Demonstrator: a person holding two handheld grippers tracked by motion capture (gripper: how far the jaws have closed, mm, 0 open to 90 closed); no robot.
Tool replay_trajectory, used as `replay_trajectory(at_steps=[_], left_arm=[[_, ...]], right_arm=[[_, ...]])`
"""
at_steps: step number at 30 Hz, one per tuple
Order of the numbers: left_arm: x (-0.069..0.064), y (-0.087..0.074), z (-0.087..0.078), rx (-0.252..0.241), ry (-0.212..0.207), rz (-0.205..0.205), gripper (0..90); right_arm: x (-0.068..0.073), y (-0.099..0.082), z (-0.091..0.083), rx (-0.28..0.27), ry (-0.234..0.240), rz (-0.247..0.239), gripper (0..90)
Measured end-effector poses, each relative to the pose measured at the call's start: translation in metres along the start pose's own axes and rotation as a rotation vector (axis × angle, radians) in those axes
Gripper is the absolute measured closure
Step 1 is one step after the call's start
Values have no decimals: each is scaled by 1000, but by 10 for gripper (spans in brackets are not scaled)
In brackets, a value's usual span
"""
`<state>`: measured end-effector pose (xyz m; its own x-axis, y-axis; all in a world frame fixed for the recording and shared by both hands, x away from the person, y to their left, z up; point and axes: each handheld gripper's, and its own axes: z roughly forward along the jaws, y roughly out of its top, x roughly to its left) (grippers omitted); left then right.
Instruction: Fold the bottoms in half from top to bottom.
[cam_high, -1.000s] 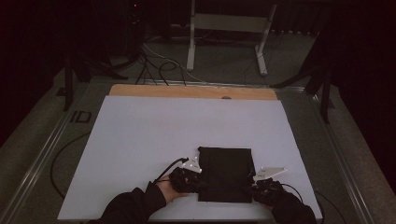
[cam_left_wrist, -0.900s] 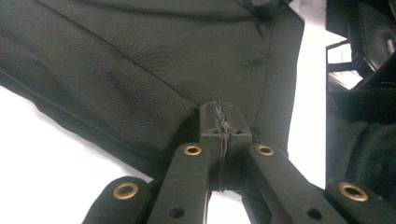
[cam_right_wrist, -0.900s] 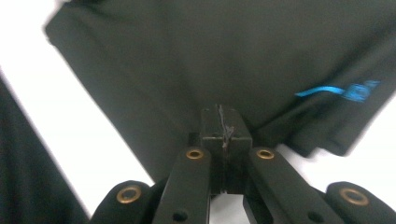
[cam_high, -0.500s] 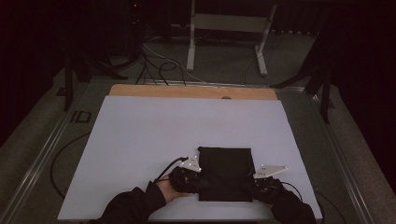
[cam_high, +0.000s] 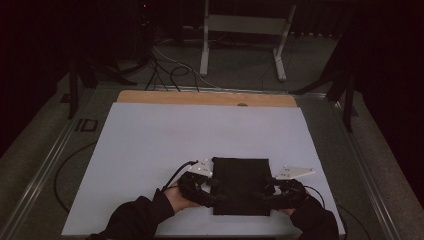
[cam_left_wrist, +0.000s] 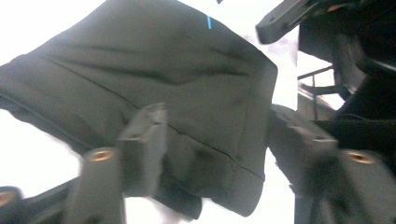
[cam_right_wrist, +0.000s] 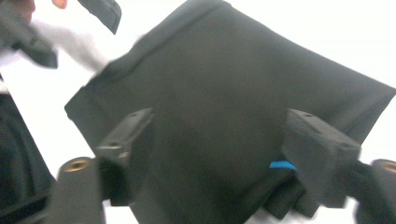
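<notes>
A folded black cloth (cam_high: 241, 185) lies flat on the white sheet (cam_high: 165, 135) near the table's front edge. It carries a small blue tag (cam_right_wrist: 282, 164). My left gripper (cam_high: 214, 189) hovers over the cloth's left side. Its jaws have just been opening and now stand apart above the fabric (cam_left_wrist: 140, 70), with nothing pressed between them (cam_left_wrist: 219, 135). My right gripper (cam_high: 266, 192) hovers over the cloth's right side. Its jaws have also just been opening, and they stand wide over the dark cloth (cam_right_wrist: 233, 84) without gripping it (cam_right_wrist: 222, 140).
A wooden strip (cam_high: 205, 98) runs along the sheet's far edge. Beyond the table stand a metal frame's legs (cam_high: 245, 40), with cables (cam_high: 170, 70) on the floor. A metal rail (cam_high: 50, 165) borders the table's left side. The sheet beyond the cloth is bare.
Both hands have lifted a little over the cloth's side edges. The cloth lies in the same place.
</notes>
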<state>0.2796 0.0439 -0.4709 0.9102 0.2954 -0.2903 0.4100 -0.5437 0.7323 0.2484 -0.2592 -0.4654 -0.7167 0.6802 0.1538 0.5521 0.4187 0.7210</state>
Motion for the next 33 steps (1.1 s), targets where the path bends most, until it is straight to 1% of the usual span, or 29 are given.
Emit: replay_trajectory(at_steps=[1,2,3,4,5,6,7,8,9,10,11,12,13,14,16,17,19,20,21,23,29,30,31,33], left_arm=[[1,2,-2,-1,1,-6,196],[1,3,-3,-8,-8,-12,163],[1,3,-3,-8,-8,-12,133],[2,4,-4,-7,-8,-11,133],[2,5,-5,-8,-7,-8,75],[2,5,-6,-10,-9,-3,75],[2,6,-7,-11,-22,4,0],[3,8,-9,-21,-14,-11,0],[3,8,-9,-21,-14,-11,0],[3,11,-11,-23,5,-13,0],[3,11,-11,-23,5,-13,0],[2,12,-12,-26,25,-10,0],[2,14,-14,-33,37,-10,0],[2,16,-15,-39,38,-12,0],[1,19,-18,-51,48,-16,0],[1,22,-20,-54,64,-17,0],[1,22,-20,-54,64,-17,0],[2,26,-21,-56,68,-16,0],[3,28,-22,-67,81,-16,0],[5,30,-23,-76,85,-26,0],[13,35,-26,-102,120,-51,0],[13,35,-26,-102,120,-51,0],[16,35,-26,-103,133,-62,0],[18,36,-26,-107,144,-68,0]], right_arm=[[-1,5,-1,-18,11,-12,142],[-1,7,-2,-25,2,-8,141],[-1,9,-2,-26,3,-12,123],[-1,9,-2,-26,3,-12,123],[-2,14,-2,-35,-1,-21,113],[-2,14,-2,-35,-1,-21,113],[-2,17,-3,-47,-5,-17,98],[-2,19,-3,-50,-11,-23,97],[-2,19,-3,-50,-11,-23,97],[-2,23,-3,-61,-14,-22,97],[-2,24,-3,-61,-22,-23,97],[-2,24,-3,-61,-22,-23,97],[-2,29,-4,-64,-28,-34,97],[-2,29,-4,-64,-28,-34,97],[-3,35,-7,-72,-39,-45,97],[-3,37,-8,-76,-47,-47,97],[-4,39,-9,-81,-47,-47,97],[-4,39,-9,-81,-47,-47,97],[-6,44,-11,-93,-63,-47,97],[-8,48,-11,-91,-77,-51,97],[-12,55,-10,-96,-114,-57,97],[-12,55,-10,-96,-114,-57,97],[-13,57,-10,-98,-117,-63,97],[-14,59,-8,-93,-133,-56,97]])
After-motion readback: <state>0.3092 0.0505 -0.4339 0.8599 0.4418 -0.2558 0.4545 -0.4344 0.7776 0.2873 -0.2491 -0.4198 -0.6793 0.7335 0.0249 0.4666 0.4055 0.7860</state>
